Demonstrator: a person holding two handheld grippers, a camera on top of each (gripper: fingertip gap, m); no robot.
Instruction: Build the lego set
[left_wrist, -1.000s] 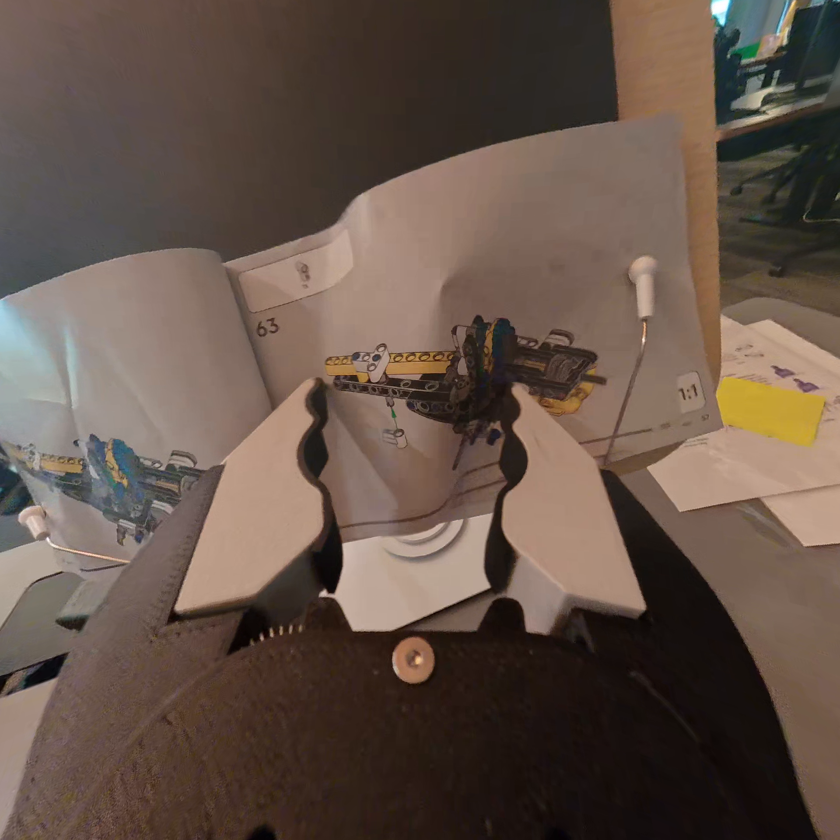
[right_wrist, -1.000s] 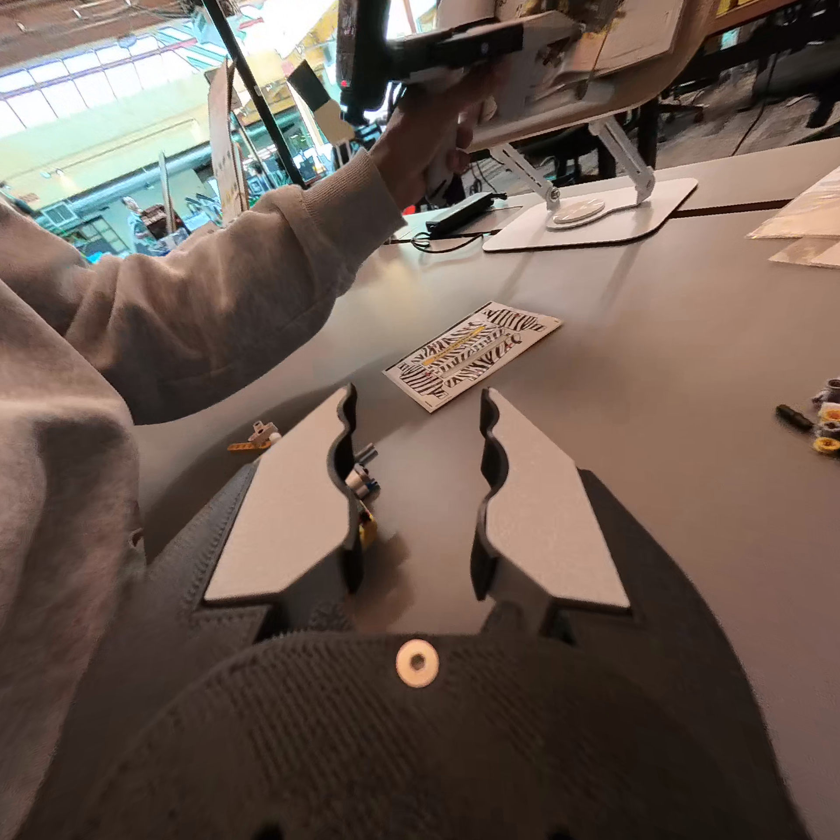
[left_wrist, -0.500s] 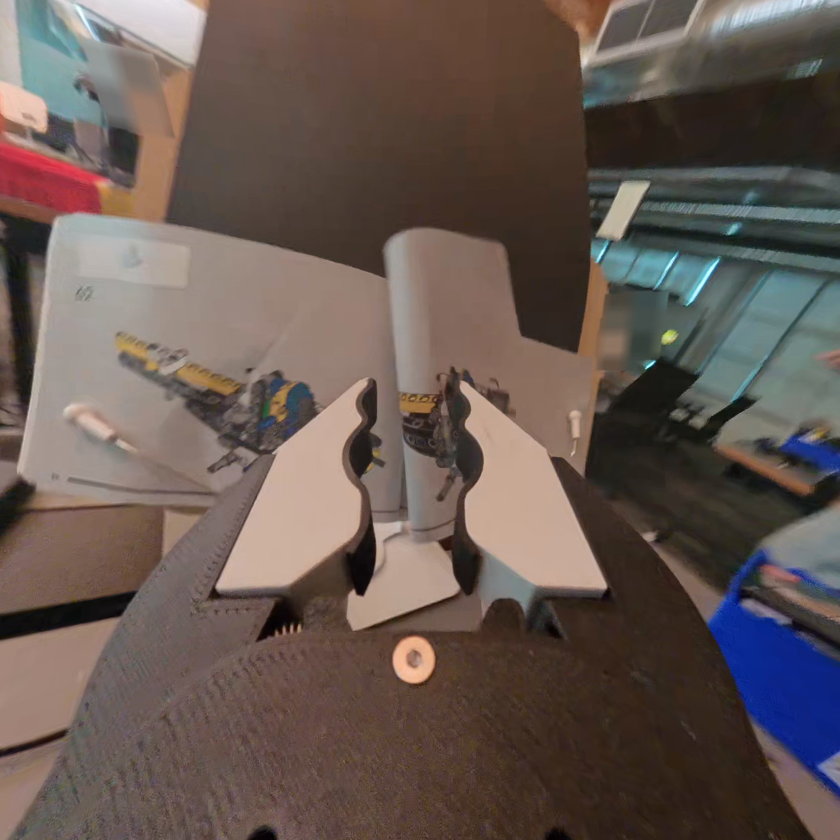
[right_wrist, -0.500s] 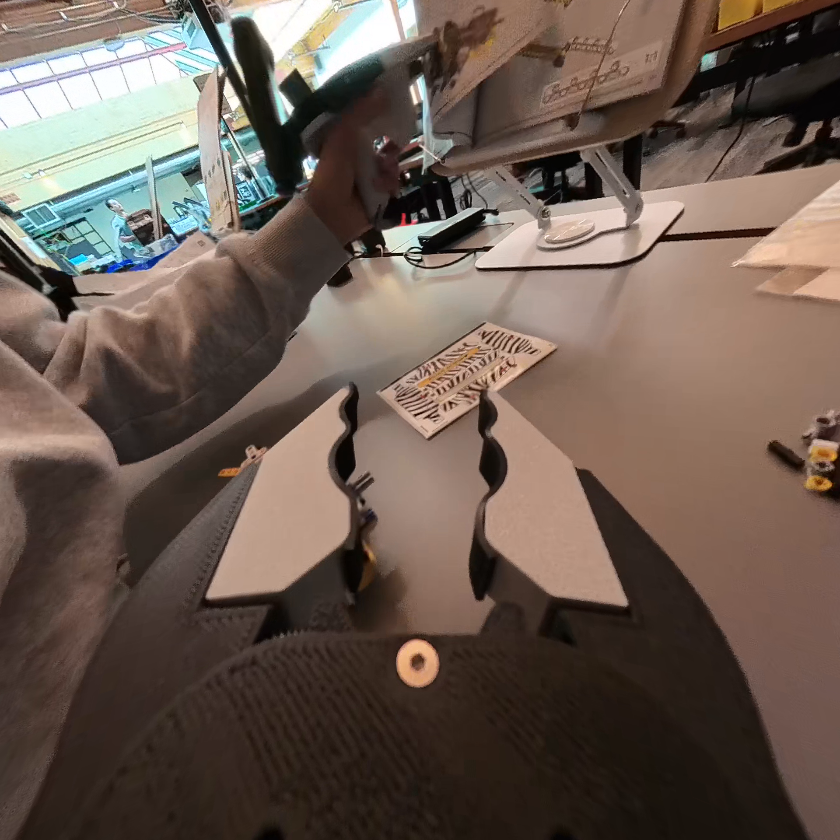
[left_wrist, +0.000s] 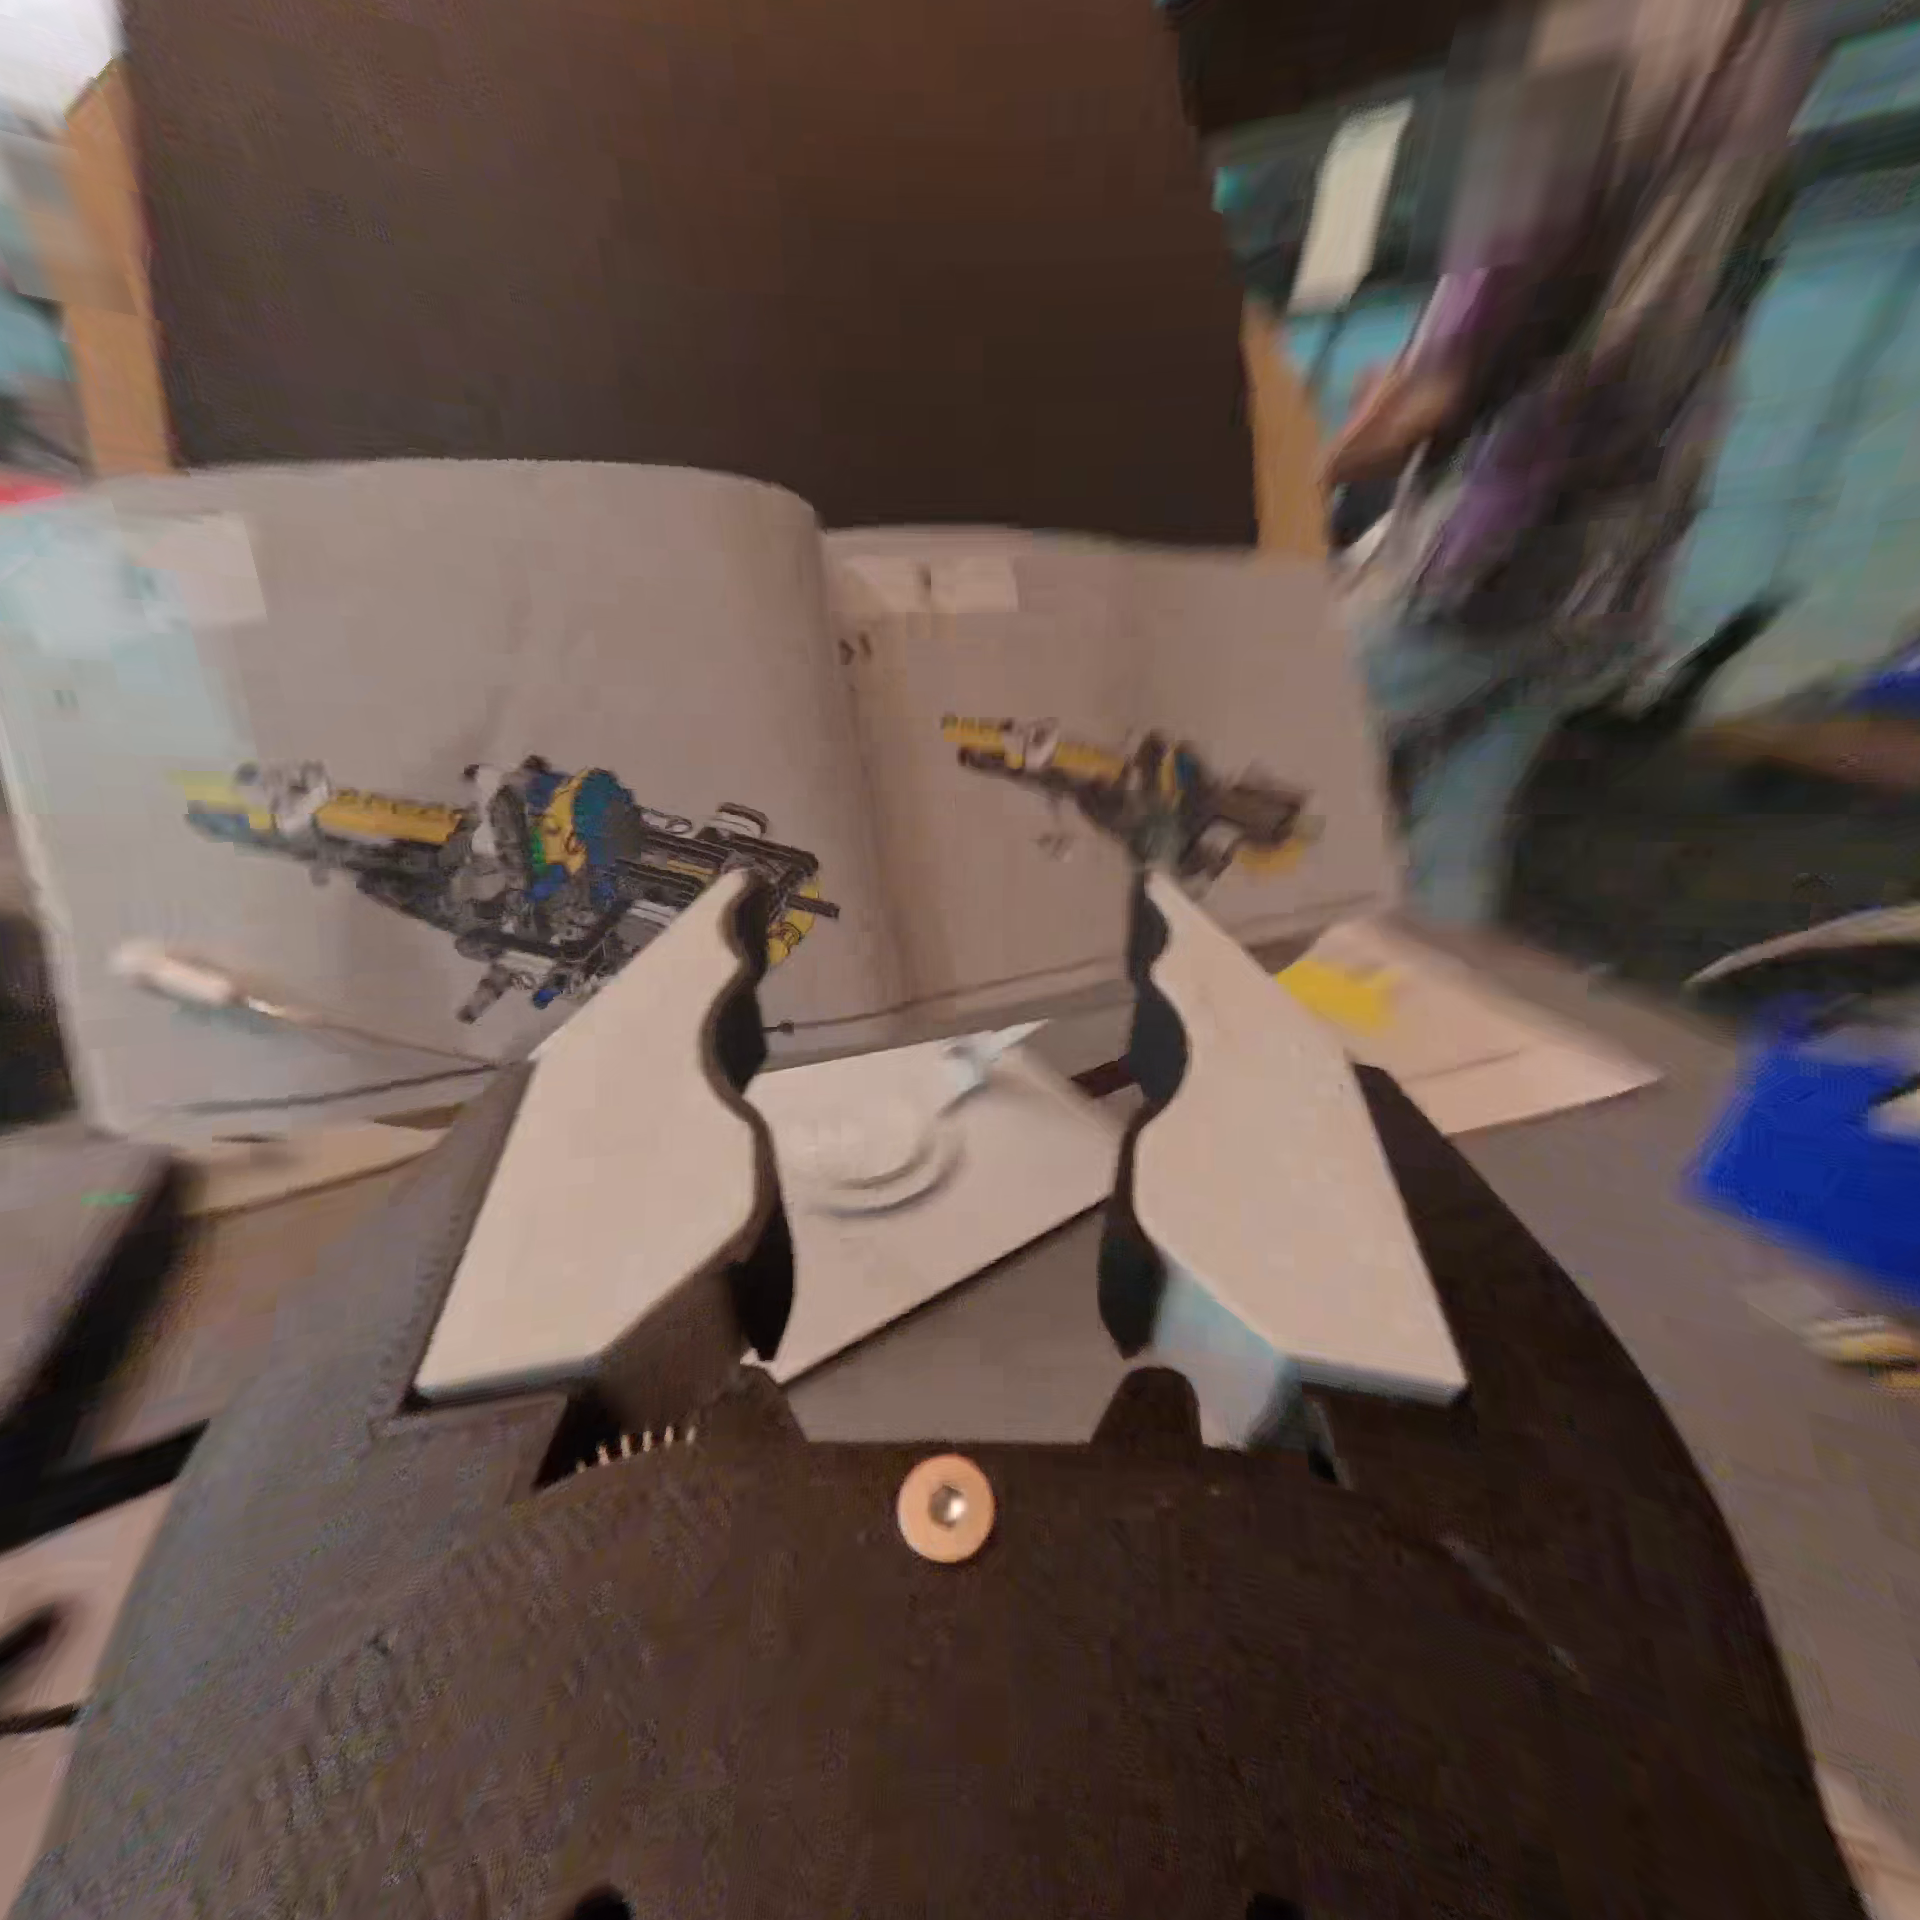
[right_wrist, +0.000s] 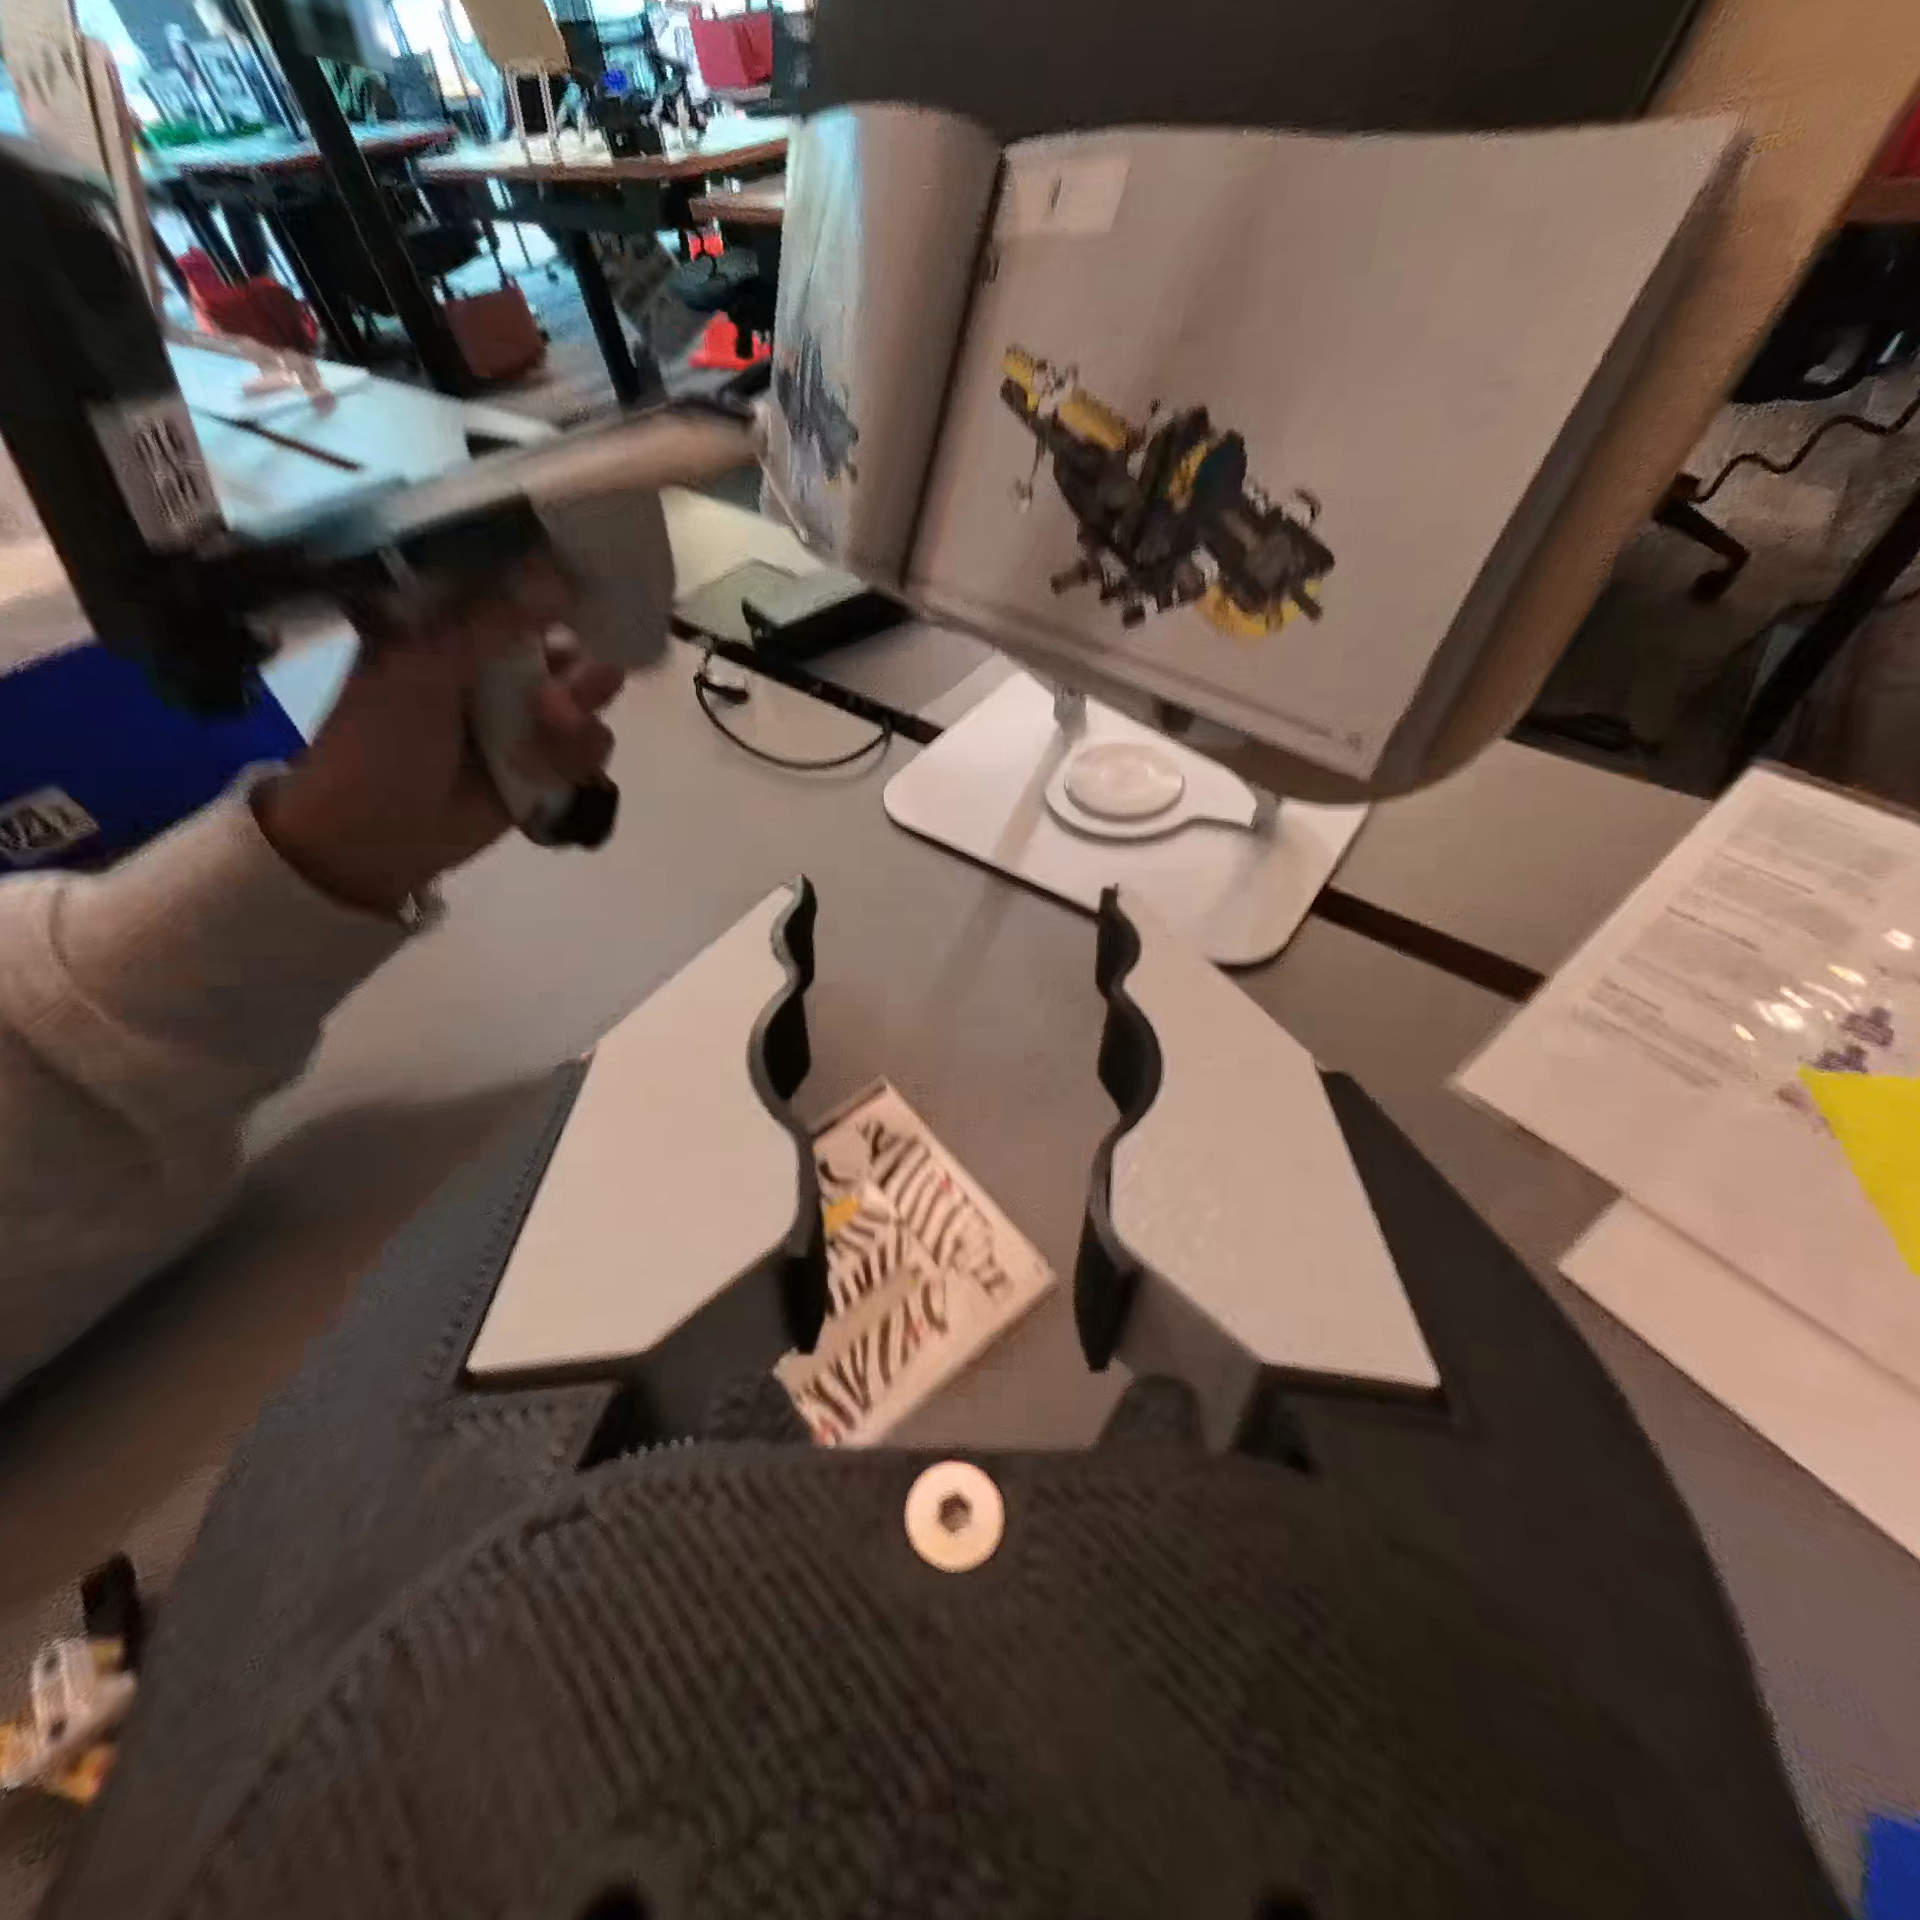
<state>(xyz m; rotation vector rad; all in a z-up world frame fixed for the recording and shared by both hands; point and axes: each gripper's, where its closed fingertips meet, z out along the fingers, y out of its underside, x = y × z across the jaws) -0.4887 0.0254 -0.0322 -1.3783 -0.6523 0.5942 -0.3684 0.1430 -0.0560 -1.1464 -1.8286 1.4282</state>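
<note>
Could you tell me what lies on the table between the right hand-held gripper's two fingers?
In the right wrist view, a zebra-striped sticker sheet lies flat on the table beneath the open right hand-held gripper.

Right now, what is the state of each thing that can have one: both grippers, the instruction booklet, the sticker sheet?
Left gripper: open, empty.
Right gripper: open, empty.
Instruction booklet: open, propped on its stand.
Sticker sheet: flat on the table, untouched.
</note>
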